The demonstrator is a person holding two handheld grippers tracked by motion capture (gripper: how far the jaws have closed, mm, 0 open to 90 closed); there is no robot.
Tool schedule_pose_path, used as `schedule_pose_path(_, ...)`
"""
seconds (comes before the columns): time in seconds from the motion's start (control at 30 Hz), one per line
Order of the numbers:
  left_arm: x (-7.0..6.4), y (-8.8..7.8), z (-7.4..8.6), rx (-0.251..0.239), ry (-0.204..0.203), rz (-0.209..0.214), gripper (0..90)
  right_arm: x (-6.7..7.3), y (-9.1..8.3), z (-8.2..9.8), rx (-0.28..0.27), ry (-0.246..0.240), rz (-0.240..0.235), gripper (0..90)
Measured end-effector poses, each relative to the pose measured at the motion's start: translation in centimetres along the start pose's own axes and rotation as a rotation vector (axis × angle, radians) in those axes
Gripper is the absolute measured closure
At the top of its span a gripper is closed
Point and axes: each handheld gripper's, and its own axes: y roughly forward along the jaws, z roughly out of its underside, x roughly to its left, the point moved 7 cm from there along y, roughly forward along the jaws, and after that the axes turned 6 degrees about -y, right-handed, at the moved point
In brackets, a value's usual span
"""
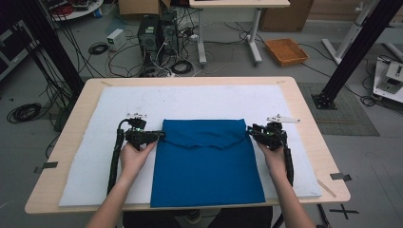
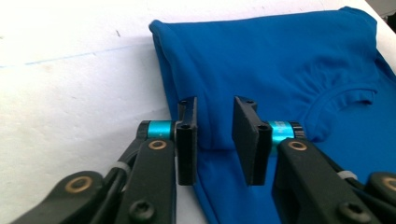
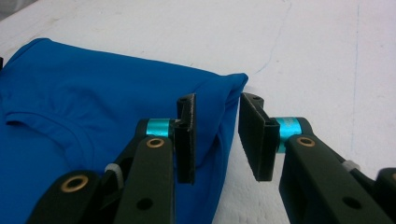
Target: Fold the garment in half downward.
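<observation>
Folded blue shirt [image 1: 206, 161] at lower centre of the white-padded desk [image 1: 90, 156]; left tool [image 1: 160, 136] at its upper-left edge and right tool [image 1: 250, 131] at its upper-right edge, both released, fabric edge between unpressed jaws

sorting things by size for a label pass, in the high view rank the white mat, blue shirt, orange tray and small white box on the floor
1. white mat
2. blue shirt
3. orange tray
4. small white box
The tray and box lie farther from the camera, so both look smaller than they are.
</observation>
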Motion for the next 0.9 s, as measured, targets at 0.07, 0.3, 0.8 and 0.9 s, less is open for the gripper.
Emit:
schedule_pose_path(0.07,-0.14,0.04,0.04,0.002,0.011,0.003,79.7,0.09,0.07,0.10,0.005,0.002,-0.005,67.9)
schedule_pose_path(0.3,-0.21,0.07,0.01,-0.006,0.025,-0.005,88.6,0.42,0.19,0.27,0.023,0.008,-0.021,67.9)
schedule_pose_path(0.8,-0.38,0.34,0.31,0.008,0.014,-0.031,82.1,0.33,0.14,0.37,0.023,0.007,-0.026,68.1)
schedule_pose_path(0.9,-0.44,0.23,0.21,-0.002,0.022,-0.024,85.0,0.43,0.13,0.39,0.027,0.010,-0.031,70.1)
